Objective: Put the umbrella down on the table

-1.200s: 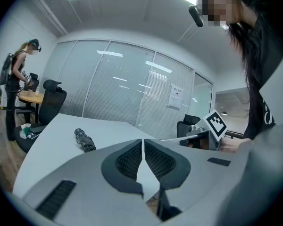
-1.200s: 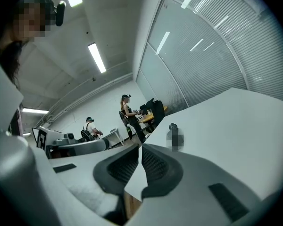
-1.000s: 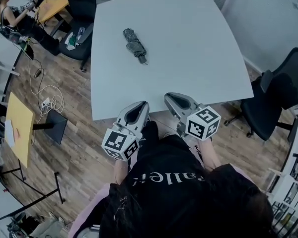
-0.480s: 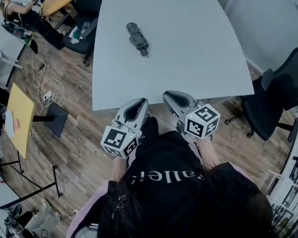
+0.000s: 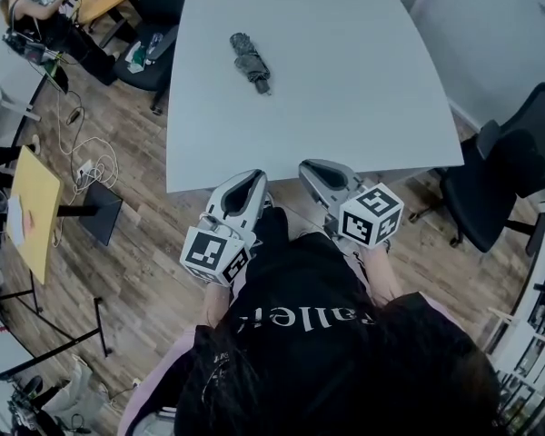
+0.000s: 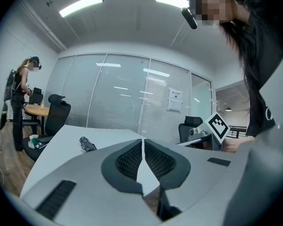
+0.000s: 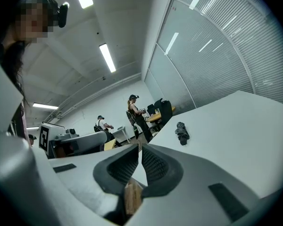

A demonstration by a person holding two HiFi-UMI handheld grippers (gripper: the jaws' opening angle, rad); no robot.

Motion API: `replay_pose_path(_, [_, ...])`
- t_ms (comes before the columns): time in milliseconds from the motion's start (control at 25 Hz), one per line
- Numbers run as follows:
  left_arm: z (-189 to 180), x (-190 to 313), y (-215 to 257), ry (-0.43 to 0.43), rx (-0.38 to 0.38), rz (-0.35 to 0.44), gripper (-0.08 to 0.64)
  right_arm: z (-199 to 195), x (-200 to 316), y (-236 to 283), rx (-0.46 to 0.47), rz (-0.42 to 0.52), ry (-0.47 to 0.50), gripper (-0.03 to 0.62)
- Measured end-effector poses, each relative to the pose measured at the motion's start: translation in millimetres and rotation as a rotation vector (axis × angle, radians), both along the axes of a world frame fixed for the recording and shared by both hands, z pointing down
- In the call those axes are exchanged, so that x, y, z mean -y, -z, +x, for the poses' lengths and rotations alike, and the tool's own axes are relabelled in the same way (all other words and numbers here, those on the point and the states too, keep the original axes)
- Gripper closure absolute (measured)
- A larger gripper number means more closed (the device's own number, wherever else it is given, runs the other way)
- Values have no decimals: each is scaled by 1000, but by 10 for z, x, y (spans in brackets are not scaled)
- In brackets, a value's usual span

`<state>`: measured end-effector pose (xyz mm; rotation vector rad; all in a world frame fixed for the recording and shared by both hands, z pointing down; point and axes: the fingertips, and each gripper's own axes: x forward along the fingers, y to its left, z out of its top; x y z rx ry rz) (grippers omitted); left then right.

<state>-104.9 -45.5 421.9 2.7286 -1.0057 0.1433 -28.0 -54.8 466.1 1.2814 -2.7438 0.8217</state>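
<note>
A folded dark grey umbrella (image 5: 250,63) lies flat on the white table (image 5: 345,80), toward its far-left part.

The umbrella (image 5: 250,62) lies on the table (image 5: 345,89), in its far-left part (long axis running roughly from far to near). The left gripper (image 5: 247,182) and the right gripper (image 5: 316,171) are side by side at the table's near edge, well apart from the umbrella. An office chair (image 5: 504,184) stands right of the table. A second chair (image 5: 150,66) stands at its far-left corner.
</note>
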Motion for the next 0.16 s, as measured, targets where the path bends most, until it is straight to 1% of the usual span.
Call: replay_pose_path(160, [1,-18,27,12,-19,21,529,-8,-37,-8,-4,3,10,558])
